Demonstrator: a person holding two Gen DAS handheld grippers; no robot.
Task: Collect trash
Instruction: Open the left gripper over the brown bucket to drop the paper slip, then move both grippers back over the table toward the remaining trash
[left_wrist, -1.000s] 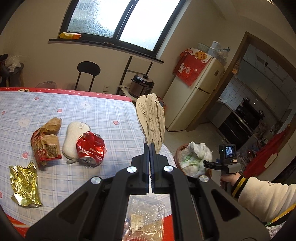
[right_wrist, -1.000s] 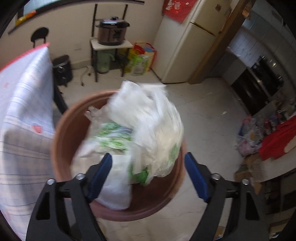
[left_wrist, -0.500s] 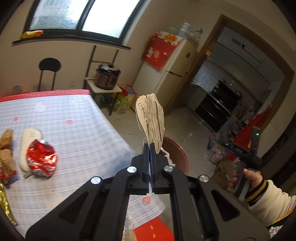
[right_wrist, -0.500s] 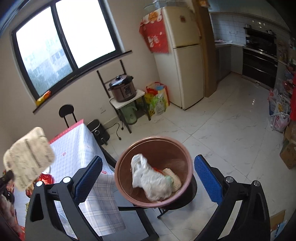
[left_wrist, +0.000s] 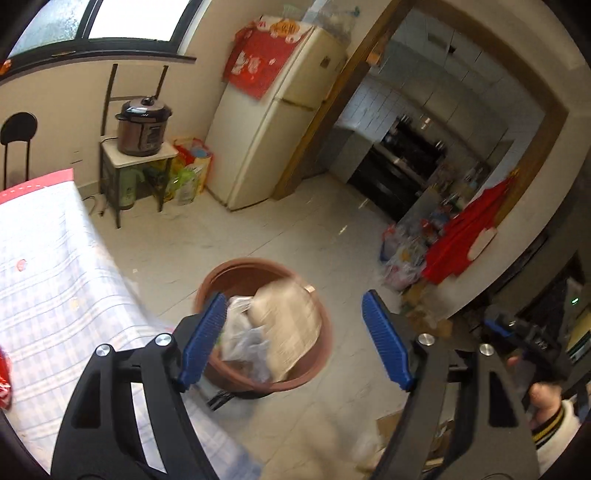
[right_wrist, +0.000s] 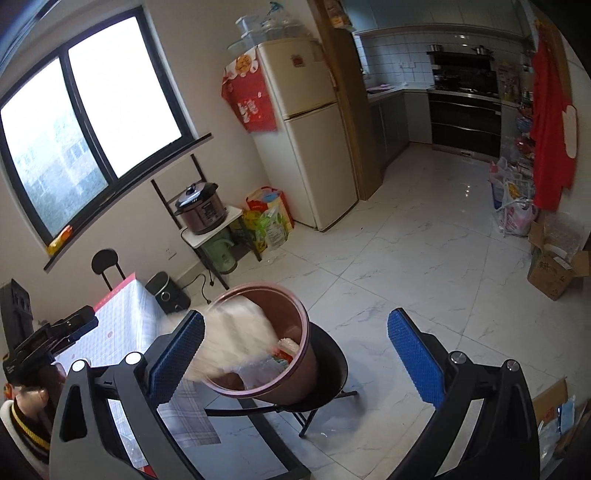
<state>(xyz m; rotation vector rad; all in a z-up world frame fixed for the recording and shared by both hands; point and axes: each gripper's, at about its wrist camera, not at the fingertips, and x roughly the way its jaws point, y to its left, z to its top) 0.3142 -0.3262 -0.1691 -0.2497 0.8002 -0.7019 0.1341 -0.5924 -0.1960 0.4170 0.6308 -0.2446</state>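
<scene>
Left claw (left_wrist: 291, 341): your blue-padded fingers stand wide apart, nothing between them; it hangs above the bin.
Right claw (right_wrist: 295, 358): spread just as wide, gripping nothing, off to the side of the bin and higher.
Round brown plastic bin (left_wrist: 321, 354): it sits on a black-framed chair (right_wrist: 328, 376), just beside the corner of the surface.
Beige printed paper wrapper (left_wrist: 286, 325): blurred, lying at the bin's mouth on top of the rest (from the right wrist view (right_wrist: 232, 339) it looks partly over the near rim; you cannot tell whether it has settled).
Clear plastic bag (left_wrist: 243, 345): crumpled inside the bin, beside the wrapper.
Surface (left_wrist: 44, 280): blue checked cloth with a red edge.
Crushed red can (left_wrist: 4, 376): a sliver at the left edge, on the cloth.
</scene>
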